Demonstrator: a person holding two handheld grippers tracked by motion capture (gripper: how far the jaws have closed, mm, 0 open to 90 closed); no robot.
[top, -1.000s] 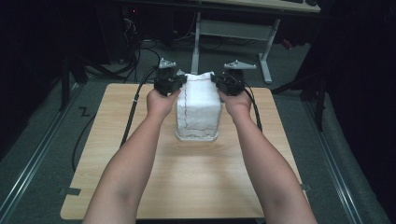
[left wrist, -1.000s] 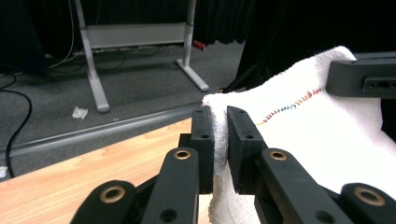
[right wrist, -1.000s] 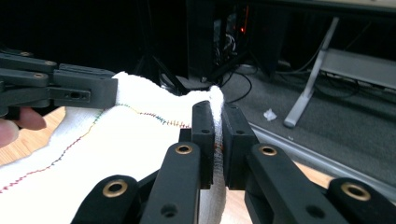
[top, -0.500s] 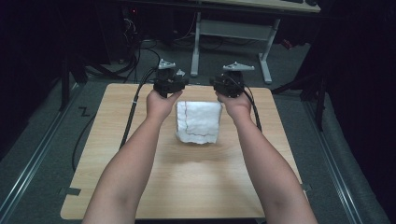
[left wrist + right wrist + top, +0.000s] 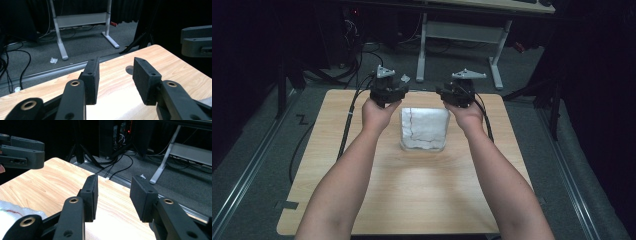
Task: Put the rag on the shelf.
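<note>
Both tools: left tool (image 5: 395, 95) and right tool (image 5: 450, 95) matte black, brass-ringed pivots, grey triangular top plates, black cables; forearms bare.

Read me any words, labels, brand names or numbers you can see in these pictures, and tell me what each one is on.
None: no readable text in any view.
The white cloth on the table carries dark red stitched lines, not letters.
The left gripper and right gripper show bare black pads and brass rivets, no markings.
Small red lights glow on the equipment behind the table; any print there is too dark to read.
</note>
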